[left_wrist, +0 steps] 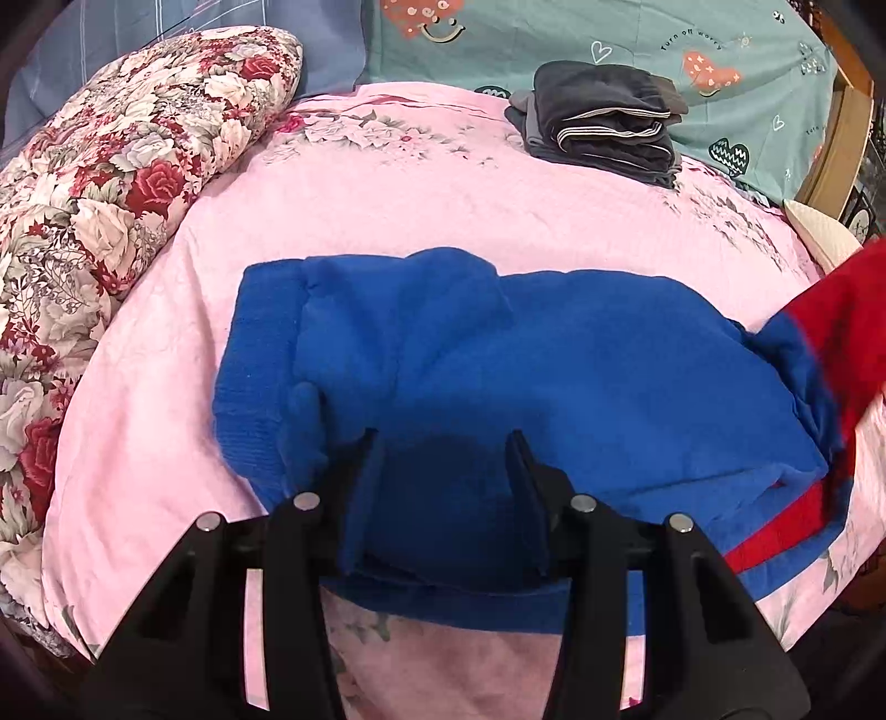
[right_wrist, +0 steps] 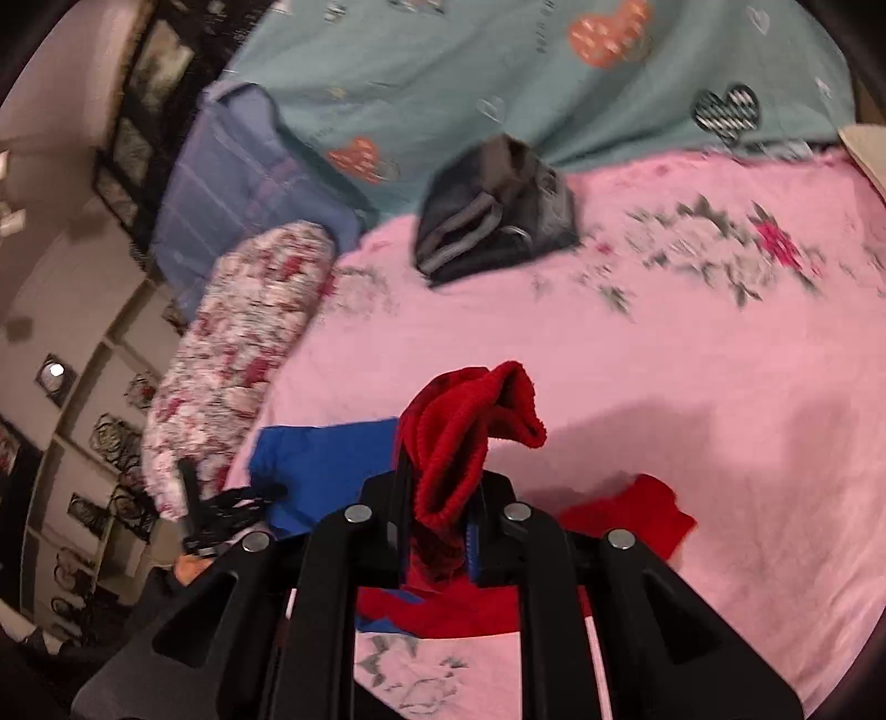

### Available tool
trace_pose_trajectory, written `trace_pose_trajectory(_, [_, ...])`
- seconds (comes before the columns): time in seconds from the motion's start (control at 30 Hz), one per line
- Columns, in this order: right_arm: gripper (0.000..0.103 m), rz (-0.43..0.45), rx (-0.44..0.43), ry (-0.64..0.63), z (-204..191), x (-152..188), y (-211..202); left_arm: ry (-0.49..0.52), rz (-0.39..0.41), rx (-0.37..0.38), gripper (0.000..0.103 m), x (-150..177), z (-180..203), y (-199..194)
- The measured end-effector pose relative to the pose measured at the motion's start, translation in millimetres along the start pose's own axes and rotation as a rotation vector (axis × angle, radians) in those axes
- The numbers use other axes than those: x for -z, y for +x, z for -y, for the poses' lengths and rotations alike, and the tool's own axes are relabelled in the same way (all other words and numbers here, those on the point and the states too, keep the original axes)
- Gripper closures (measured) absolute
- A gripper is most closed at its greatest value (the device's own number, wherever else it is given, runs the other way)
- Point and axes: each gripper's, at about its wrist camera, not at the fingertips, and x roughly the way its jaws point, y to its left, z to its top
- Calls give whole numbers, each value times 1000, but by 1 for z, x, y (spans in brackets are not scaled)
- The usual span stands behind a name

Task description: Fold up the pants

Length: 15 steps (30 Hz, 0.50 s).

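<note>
A pink floral bedsheet (left_wrist: 387, 221) covers the bed, with a rolled red-and-white rose-print quilt (left_wrist: 111, 183) along one side, a teal heart-print cover (left_wrist: 609, 44) at the far end and a folded stack of dark grey clothes (left_wrist: 603, 122) near it. The task's thing, the blue-and-red fleece pants (left_wrist: 526, 360), lies spread across the near middle of the sheet, its blue part flat and its red part off toward the right side.

The work looks to be in the middle of a fold. The right gripper (right_wrist: 443, 498) is clamped on a bunched red cuff (right_wrist: 476, 421) of the pants and holds it raised off the sheet; that view is blurred. The left gripper (left_wrist: 443, 443) sits at the near blue edge with fabric lying between its half-parted jaws; whether the pads press it, I cannot tell.

Next, by my judgement, the red end must be carried over the blue part and laid edge to edge, while the left side pins the cloth so it does not drag
</note>
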Motion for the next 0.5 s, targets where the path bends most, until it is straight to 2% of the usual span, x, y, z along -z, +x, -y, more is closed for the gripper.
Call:
trace_pose_trajectory(0.1, [88,-65,71,66,31,0,32,6,-1,-4,57,0,2,1])
trace_pose_trajectory(0.17, [88,-63,36,85,33,-6,37,9,-1,-6,57,0,2,0])
trace_pose_trajectory(0.27, [88,-20,-59,46,22,-21,32,1,2,0,57,1,1,0])
trace_pose_trajectory(0.3, [83,-21,-36,34,24,-26,33,-3,3,1,57,2,1,0])
trace_pose_trajectory(0.33, [77,-63,37,45,36,-29,42,-4,3,0,57,2,1,0])
trace_pose_trajectory(0.37, [58,-105,116,67,49,-29,51,-3,4,-1,57,2,2,0])
trace_pose_trajectory(0.4, [46,-133,224,98,65,-26,59,-3,4,-1,57,3,2,0])
trace_pose_trajectory(0.43, [45,-155,307,129,80,-21,64,-3,5,1,56,3,2,0])
trace_pose_trajectory(0.47, [45,-191,340,162,92,-15,67,-3,5,5,55,4,2,0])
trace_pose_trajectory(0.5, [45,-212,332,187,99,-9,67,-3,5,7,55,4,2,1])
